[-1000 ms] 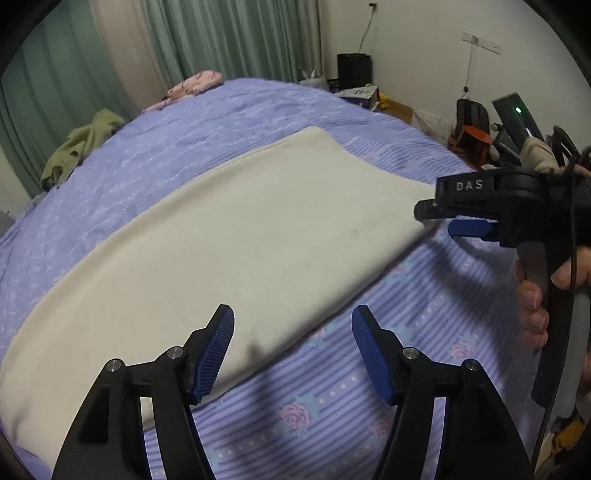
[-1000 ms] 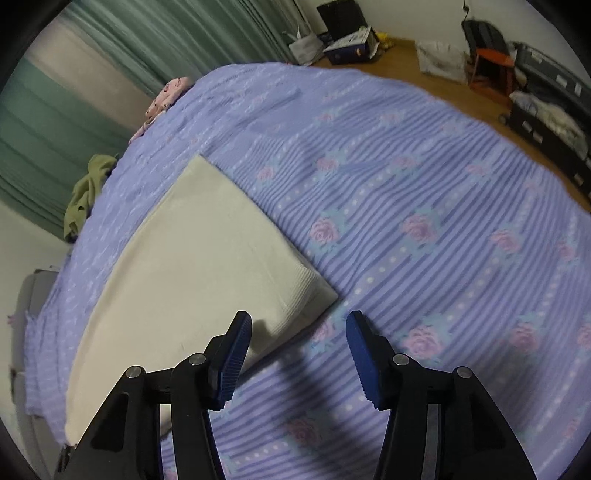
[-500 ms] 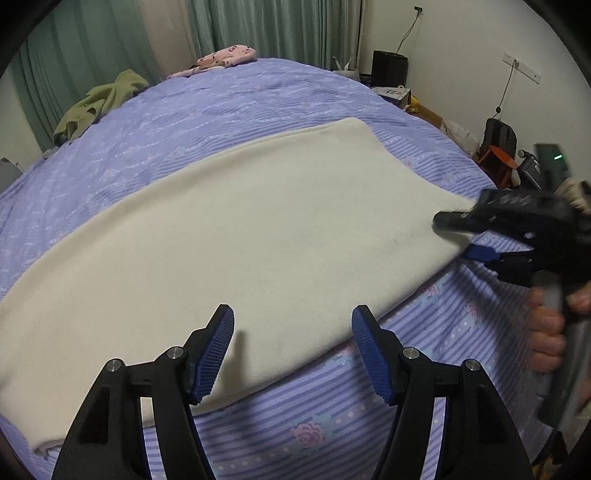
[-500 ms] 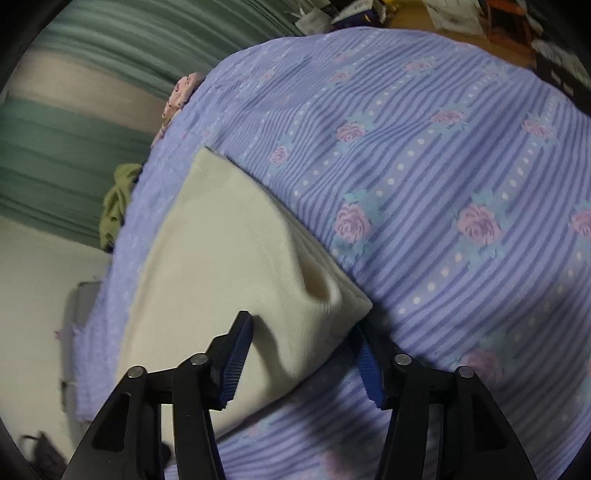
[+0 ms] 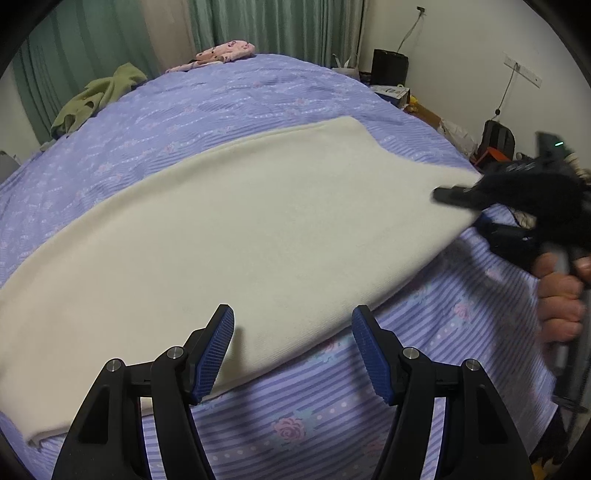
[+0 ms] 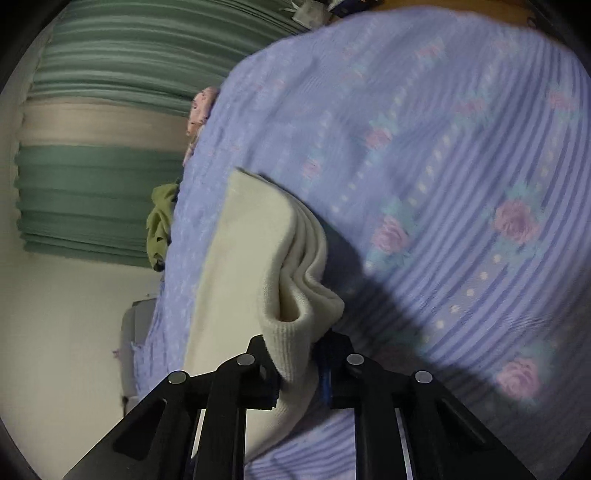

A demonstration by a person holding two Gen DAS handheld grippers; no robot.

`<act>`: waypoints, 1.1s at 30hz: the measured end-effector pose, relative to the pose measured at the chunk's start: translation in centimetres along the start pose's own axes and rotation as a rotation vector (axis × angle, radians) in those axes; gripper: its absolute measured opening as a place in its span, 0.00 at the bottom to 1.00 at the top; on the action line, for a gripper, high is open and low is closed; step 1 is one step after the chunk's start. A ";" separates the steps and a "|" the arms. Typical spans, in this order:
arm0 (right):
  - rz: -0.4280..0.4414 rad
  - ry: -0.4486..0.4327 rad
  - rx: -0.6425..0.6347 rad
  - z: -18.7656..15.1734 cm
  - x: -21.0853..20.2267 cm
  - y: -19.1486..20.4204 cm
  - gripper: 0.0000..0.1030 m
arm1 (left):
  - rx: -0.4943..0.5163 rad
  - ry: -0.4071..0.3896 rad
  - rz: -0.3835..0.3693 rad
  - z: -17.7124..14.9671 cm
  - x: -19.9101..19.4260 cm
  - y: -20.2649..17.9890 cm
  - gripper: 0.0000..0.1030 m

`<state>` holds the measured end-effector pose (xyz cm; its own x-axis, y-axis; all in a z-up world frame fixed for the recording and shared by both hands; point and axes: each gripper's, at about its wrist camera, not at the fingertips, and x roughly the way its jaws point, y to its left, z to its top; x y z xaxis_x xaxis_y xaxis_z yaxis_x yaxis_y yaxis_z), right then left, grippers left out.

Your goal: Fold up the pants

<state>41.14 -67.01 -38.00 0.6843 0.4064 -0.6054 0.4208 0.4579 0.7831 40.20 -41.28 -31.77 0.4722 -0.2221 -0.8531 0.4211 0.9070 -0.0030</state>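
We've got two fisheye cams, one riding on each gripper, looking out along its fingers. Our left one sits above the near edge of the cream pants [image 5: 240, 229], angled down across the bed [image 5: 258, 92] toward the green curtains [image 5: 277, 26]. Our right one is rolled and jammed right up against the pants cuff [image 6: 291, 328]. Both catch pants, bedspread, curtains.
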 end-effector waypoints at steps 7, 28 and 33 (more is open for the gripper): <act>-0.260 -0.060 -0.229 -1.0 -0.9 3.1 0.14 | 0.041 -0.002 -0.004 0.5 0.3 -1.7 0.63; -0.209 -0.045 -0.065 -3.3 -2.7 -1.4 0.41 | 0.071 -0.035 0.034 0.6 -0.1 -2.2 0.67; -0.181 -0.024 -0.036 -4.1 -1.1 -2.2 0.55 | 0.056 -0.036 0.036 0.7 0.0 -1.9 0.67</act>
<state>37.03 -65.17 -39.63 0.6135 0.2960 -0.7321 0.5169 0.5503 0.6557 39.92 -43.29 -31.36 0.5148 -0.2027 -0.8330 0.4450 0.8937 0.0575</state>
